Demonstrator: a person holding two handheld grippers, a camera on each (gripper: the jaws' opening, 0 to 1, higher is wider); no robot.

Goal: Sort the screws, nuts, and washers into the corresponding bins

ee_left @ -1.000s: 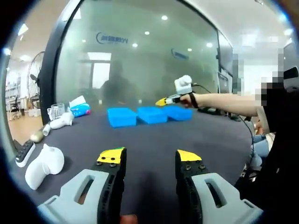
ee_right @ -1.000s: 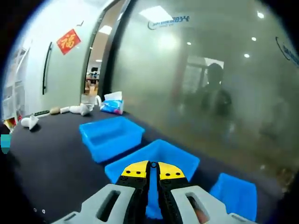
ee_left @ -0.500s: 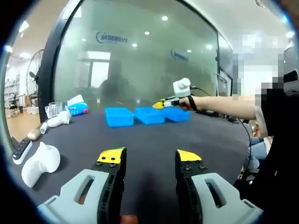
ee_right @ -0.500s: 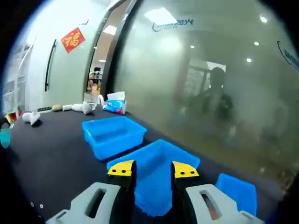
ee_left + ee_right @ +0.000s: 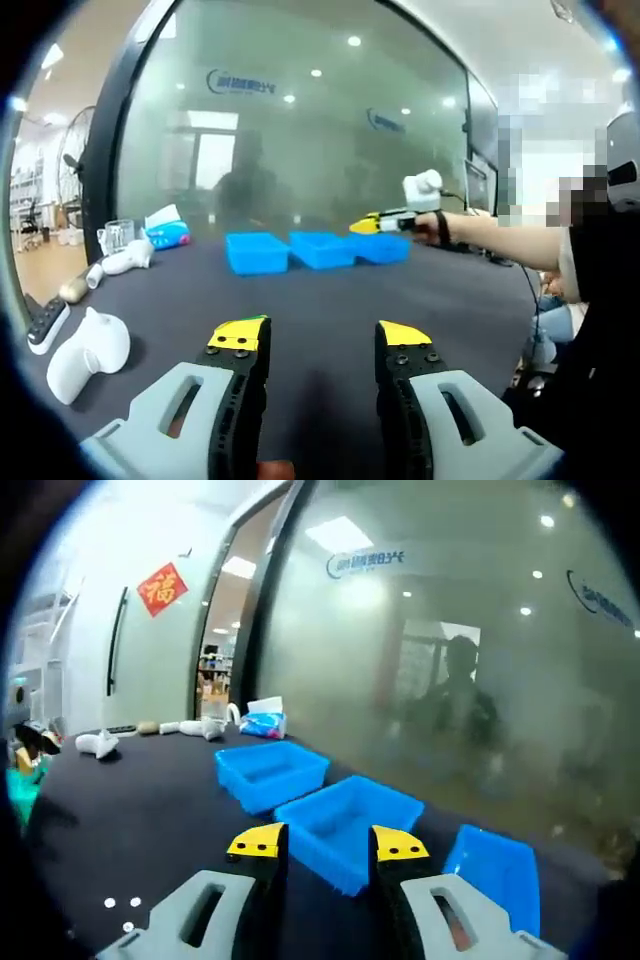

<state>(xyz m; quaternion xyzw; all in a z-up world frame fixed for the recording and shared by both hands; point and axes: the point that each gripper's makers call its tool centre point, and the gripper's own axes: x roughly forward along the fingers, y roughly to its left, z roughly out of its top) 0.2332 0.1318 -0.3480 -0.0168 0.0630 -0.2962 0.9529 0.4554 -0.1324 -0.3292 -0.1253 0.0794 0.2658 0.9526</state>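
Right now the left gripper (image 5: 318, 342) hovers low over the dark table (image 5: 330, 295), jaws parted w/ a clear gap, nothing between them. Three blue bins sit in a row toward 12 o'clock in the left gripper view, edges touching or nearly so: left bin (image 5: 257, 251), middle bin (image 5: 322, 248), right bin (image 5: 381, 247). The right gripper (image 5: 383, 222) comes in from 2 o'clock, held out on a person's arm (image 5: 500, 240), yellow tips above the right bin; too small there to read its jaws.

In the right gripper view the right gripper (image 5: 324, 843) shows jaws apart, moderate gap, empty. Middle bin (image 5: 350, 820) lies just past the tips at 12, left bin (image 5: 270, 774) at 11, right bin (image 5: 497, 872) at 3. Can't see inside any bin well enough to tell contents.

A few small pale washers (image 5: 121, 910) lie on the table at 8 o'clock; type not certain. White objects (image 5: 88, 350) and a tissue pack (image 5: 168, 232) sit at 9–10 in the left gripper view. Frosted glass wall (image 5: 300, 120) behind the bins.
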